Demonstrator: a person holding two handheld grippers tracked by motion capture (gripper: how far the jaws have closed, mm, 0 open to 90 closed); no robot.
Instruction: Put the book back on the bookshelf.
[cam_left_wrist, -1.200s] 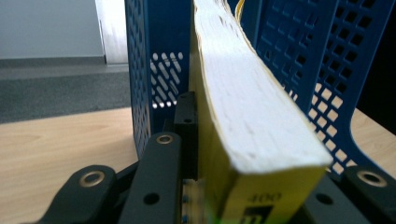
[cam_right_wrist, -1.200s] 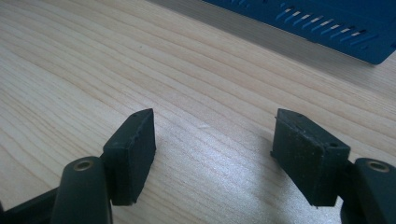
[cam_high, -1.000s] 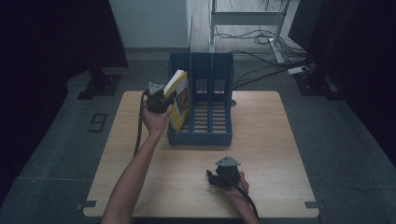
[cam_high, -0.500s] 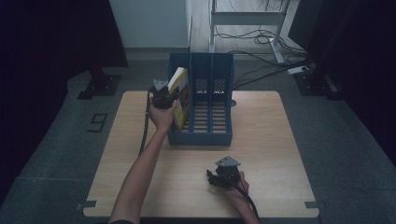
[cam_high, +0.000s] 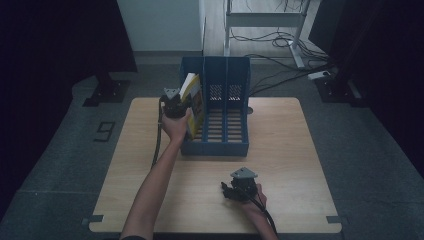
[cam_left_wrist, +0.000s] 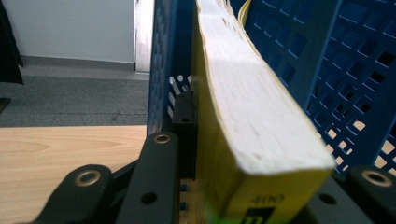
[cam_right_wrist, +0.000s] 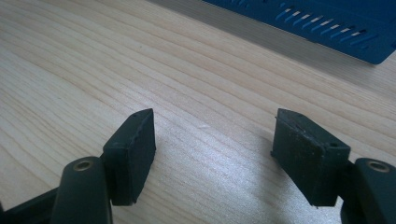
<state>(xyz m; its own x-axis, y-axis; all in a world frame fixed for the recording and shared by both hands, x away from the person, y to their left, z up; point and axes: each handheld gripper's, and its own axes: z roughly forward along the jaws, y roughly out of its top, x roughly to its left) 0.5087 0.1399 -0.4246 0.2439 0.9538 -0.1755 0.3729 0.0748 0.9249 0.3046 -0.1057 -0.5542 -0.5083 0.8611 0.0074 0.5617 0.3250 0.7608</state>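
A thick yellow book (cam_high: 194, 100) stands tilted in the leftmost slot of the blue three-slot file rack (cam_high: 225, 146). My left gripper (cam_high: 172, 102) is shut on its near end at the rack's left wall. In the left gripper view the book (cam_left_wrist: 252, 107) runs away from me between the jaws of the left gripper (cam_left_wrist: 243, 158), with perforated rack walls (cam_left_wrist: 355, 70) on either side. Whether its lower edge rests on the rack floor is hidden. My right gripper (cam_high: 235, 189) rests low on the table's near right part. There the right gripper (cam_right_wrist: 212, 140) is open with nothing between its jaws.
The wooden table (cam_high: 300, 150) has bare surface in front of and to both sides of the rack. The rack's front edge (cam_right_wrist: 327, 32) lies beyond my right gripper. Past the table's far edge, cables (cam_high: 270, 60) trail over the dark floor.
My left hand has carried the book a little to the right and down into the rack's left slot. The right gripper has stayed where it was.
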